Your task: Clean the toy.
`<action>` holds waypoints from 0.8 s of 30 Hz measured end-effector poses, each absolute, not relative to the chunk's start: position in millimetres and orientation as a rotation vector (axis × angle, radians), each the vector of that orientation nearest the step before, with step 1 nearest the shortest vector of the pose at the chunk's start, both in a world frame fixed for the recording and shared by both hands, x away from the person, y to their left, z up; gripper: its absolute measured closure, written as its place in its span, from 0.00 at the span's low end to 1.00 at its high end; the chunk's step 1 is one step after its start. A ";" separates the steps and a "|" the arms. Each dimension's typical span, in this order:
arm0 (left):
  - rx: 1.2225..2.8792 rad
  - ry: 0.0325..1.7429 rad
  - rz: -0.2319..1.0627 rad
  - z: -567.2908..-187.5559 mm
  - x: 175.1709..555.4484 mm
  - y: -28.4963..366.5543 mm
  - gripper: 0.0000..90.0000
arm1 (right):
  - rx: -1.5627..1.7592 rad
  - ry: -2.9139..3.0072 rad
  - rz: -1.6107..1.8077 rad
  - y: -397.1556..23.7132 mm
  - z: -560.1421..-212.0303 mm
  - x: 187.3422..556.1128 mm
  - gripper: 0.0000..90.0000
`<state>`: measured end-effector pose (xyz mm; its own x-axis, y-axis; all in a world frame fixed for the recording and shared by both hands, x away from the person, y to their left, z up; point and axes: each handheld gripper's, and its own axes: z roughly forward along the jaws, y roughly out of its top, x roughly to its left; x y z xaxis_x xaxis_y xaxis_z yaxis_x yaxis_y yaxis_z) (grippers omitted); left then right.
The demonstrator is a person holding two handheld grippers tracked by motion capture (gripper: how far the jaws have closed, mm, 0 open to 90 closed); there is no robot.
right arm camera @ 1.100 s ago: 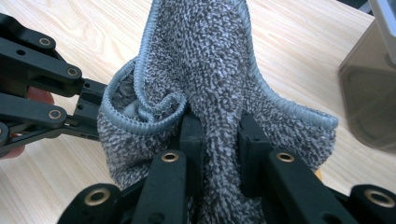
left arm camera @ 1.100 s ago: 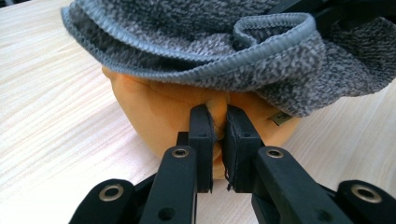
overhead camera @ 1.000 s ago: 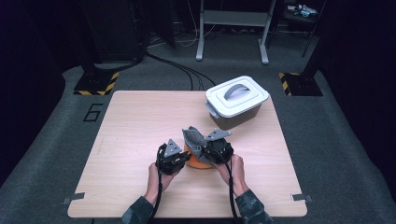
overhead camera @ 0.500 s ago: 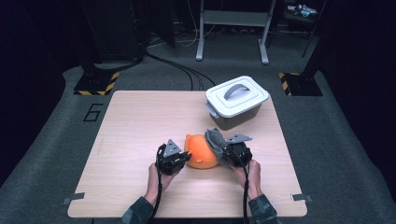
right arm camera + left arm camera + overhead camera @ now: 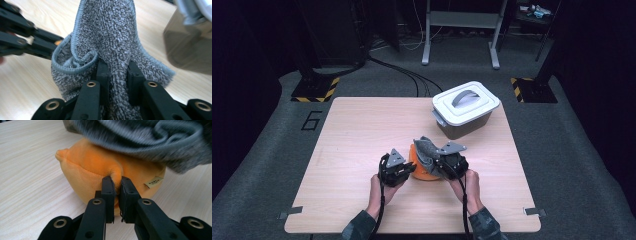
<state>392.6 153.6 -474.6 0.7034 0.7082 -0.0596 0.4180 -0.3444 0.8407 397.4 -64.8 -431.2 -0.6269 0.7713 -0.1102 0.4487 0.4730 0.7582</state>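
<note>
While the orange plush toy [image 5: 424,172] rests on the bench [image 5: 357,130] between the two hands, near the person's edge, the left claw [image 5: 115,185] is pinched tight on a fold of its fabric, holding it in place. Draped over the toy's top is a grey cloth [image 5: 426,150]; the right claw [image 5: 117,71] is clamped on a bunched part of this cloth, which rises between its jaws in the right gripper view. Step in hand, as judged: one claw steadies the toy while the other works the cloth across it, to wipe or cover it. The next move calls for the right claw to draw the cloth over the toy without loosening its grip, and for the left claw to resist the pull. Beyond them, well apart, stands a lidded box [image 5: 465,107] with a handle.
</note>
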 end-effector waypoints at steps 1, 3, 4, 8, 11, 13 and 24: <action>1.987 0.867 0.388 -474.7 393.1 154.7 0.91 | 1.031 2.289 0.979 -62.9 -434.9 400.1 0.84; 1.975 0.873 0.388 -474.8 393.7 156.4 0.90 | 1.047 2.296 0.983 -62.7 -437.3 403.3 0.85; 1.964 0.878 0.391 -474.1 393.8 157.5 0.82 | 1.066 2.292 1.003 -64.3 -439.1 408.9 0.85; 1.967 0.891 0.395 -474.7 392.9 160.0 0.62 | 1.082 2.292 1.000 -64.8 -439.0 413.5 0.85; 1.974 0.895 0.385 -477.8 393.2 162.7 0.56 | 1.067 2.300 1.004 -66.5 -439.1 415.9 0.85; 1.976 0.885 0.377 -480.4 392.9 162.6 0.53 | 1.097 2.304 1.013 -68.1 -439.3 419.6 0.85; 1.989 0.866 0.377 -482.5 397.4 153.5 0.97 | 1.120 2.306 1.029 -71.5 -440.8 432.5 0.85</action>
